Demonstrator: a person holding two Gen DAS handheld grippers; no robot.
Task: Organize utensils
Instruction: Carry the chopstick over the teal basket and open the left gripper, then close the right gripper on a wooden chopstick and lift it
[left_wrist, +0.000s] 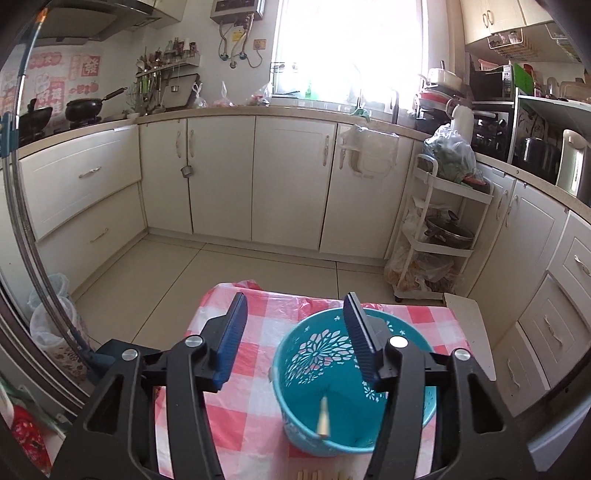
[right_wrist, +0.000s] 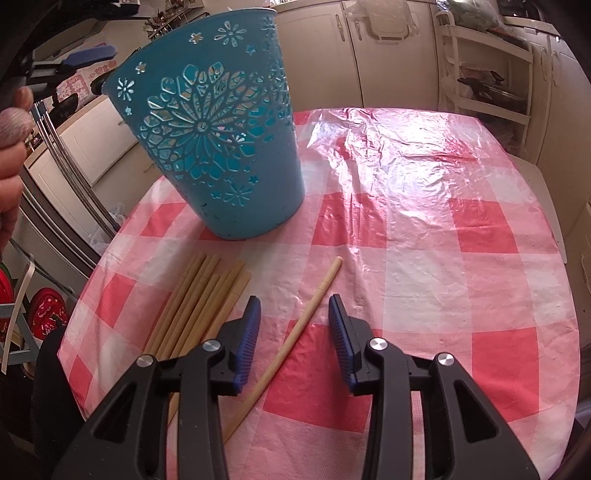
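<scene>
Right gripper (right_wrist: 294, 314), jaws spread, straddles the single pale bamboo chopstick (right_wrist: 295, 328), whose long axis runs between them toward the teal perforated plastic basket (right_wrist: 221, 147).

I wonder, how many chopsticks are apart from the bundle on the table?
2. One chopstick leans inside the blue basket under the left claw; a second chopstick lies on the checked cloth between the open right claw's fingers. More may be hidden in the basket.

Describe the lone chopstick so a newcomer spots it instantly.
Find the teal cutout bucket on the pink checked tablecloth. In front of it lies a chopstick bundle; the lone chopstick lies apart to their right, slanted, between the right gripper's open jaws.
</scene>
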